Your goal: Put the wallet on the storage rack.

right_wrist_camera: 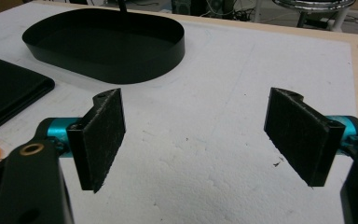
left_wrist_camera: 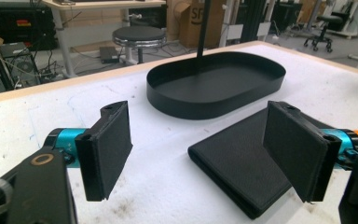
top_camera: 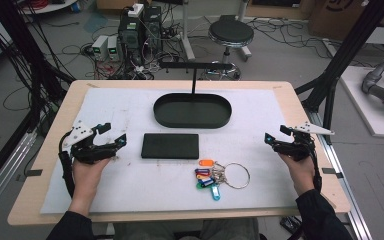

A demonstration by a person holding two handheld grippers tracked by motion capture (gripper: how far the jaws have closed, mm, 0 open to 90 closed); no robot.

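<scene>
A black oval tray [top_camera: 192,111] with an upright T-shaped stand [top_camera: 195,66] sits at the table's far middle; the tray [left_wrist_camera: 216,84] [right_wrist_camera: 105,42] appears in both gripper views. In front of it lies a flat black case [top_camera: 170,145] [left_wrist_camera: 242,163] [right_wrist_camera: 7,91]. A bunch of coloured key tags on a metal ring [top_camera: 219,176] lies nearer the front. My left gripper [top_camera: 112,135] [left_wrist_camera: 200,151] is open at the left, pointing toward the case. At the right, my right gripper [top_camera: 275,134] [right_wrist_camera: 196,137] is open over bare white foam. Neither holds anything.
A white foam sheet [top_camera: 130,185] covers the wooden table [top_camera: 55,150]. Beyond the far edge stand a round stool [top_camera: 231,34], computers [top_camera: 140,27] and tangled cables on the floor. Dark frame posts [top_camera: 350,45] rise at both sides.
</scene>
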